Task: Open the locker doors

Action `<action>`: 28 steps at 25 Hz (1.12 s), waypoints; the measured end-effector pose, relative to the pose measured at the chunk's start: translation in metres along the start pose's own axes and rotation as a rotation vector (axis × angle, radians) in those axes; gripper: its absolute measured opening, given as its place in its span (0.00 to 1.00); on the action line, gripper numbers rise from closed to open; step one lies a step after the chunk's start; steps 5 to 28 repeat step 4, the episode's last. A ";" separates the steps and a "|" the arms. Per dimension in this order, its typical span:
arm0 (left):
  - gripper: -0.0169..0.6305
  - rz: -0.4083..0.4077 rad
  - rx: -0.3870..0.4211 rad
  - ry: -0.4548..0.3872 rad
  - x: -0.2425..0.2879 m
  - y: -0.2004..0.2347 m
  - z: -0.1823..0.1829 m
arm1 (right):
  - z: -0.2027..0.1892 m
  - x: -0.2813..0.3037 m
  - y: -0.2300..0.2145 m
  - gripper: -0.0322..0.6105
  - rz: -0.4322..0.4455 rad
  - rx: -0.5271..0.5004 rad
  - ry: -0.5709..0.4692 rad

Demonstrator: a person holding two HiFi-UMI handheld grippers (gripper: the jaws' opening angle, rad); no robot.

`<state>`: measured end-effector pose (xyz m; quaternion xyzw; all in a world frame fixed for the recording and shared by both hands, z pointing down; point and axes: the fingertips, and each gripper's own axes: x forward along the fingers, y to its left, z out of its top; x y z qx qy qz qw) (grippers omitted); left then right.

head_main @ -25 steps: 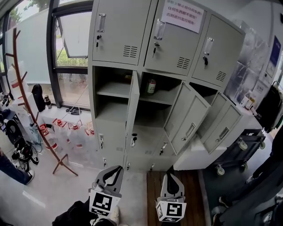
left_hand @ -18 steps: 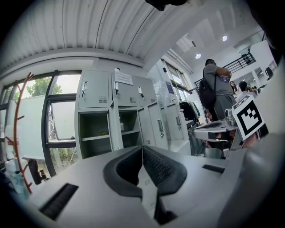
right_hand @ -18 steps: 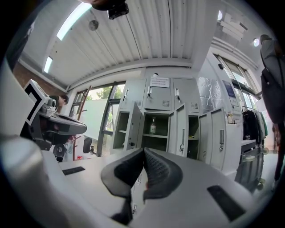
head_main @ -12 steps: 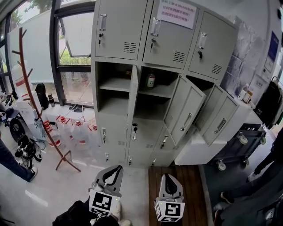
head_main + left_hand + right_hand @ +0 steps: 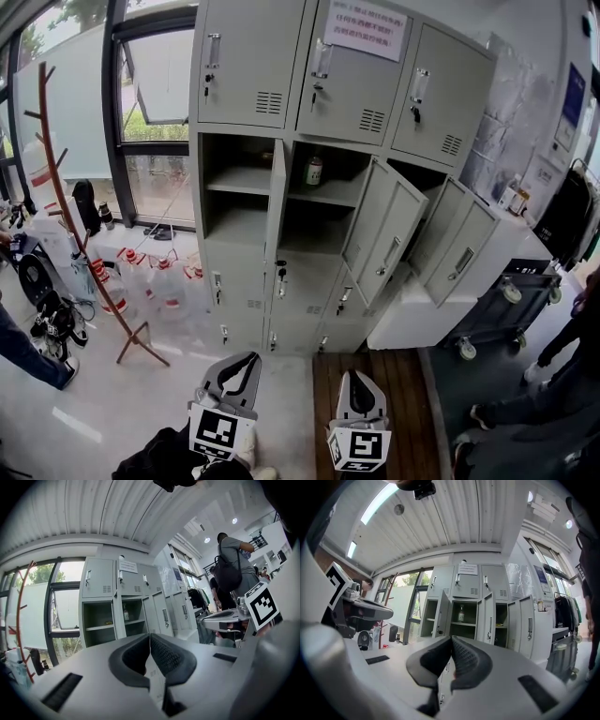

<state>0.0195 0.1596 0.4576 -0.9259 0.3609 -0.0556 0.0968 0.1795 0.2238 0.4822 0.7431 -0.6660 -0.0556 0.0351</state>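
— What's on the far left?

— A red-brown coat rack [image 5: 58,187] in front of the window. A cluster of clear jugs [image 5: 150,281] sits on the floor between it and the locker bank [image 5: 239,309].

— And the lockers themselves?

— Grey, three columns. The top-row doors [image 5: 248,61] are all closed, and the centre one carries a paper notice [image 5: 364,28]. The three middle-row doors [image 5: 384,230] stand open, swung out to the right (the leftmost is seen nearly edge-on). A bottle [image 5: 314,171] stands on the shelf in the centre compartment. The lower doors [image 5: 239,286] are closed.

— Where are the grippers?

— Low in the head view, well short of the lockers and touching nothing. The left gripper [image 5: 246,361] is over the pale floor. Its own view shows the pads [image 5: 168,656] pressed together with nothing between them. The right gripper [image 5: 360,375] is just beside it over the wooden strip [image 5: 403,412], and it is likewise closed and empty.

— Farther right?

— A dark cart [image 5: 511,300] on castors, near the open doors.
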 end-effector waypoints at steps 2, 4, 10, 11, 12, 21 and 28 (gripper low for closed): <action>0.06 0.000 0.000 0.001 0.000 -0.001 0.000 | 0.000 -0.001 -0.001 0.07 0.000 0.001 0.001; 0.06 -0.001 0.000 0.000 0.000 -0.002 0.000 | 0.000 -0.002 -0.001 0.07 -0.001 -0.001 0.000; 0.06 -0.001 0.000 0.000 0.000 -0.002 0.000 | 0.000 -0.002 -0.001 0.07 -0.001 -0.001 0.000; 0.06 -0.001 0.000 0.000 0.000 -0.002 0.000 | 0.000 -0.002 -0.001 0.07 -0.001 -0.001 0.000; 0.06 -0.001 0.000 0.000 0.000 -0.002 0.000 | 0.000 -0.002 -0.001 0.07 -0.001 -0.001 0.000; 0.06 -0.001 0.000 0.000 0.000 -0.002 0.000 | 0.000 -0.002 -0.001 0.07 -0.001 -0.001 0.000; 0.06 -0.001 0.000 0.000 0.000 -0.002 0.000 | 0.000 -0.002 -0.001 0.07 -0.001 -0.001 0.000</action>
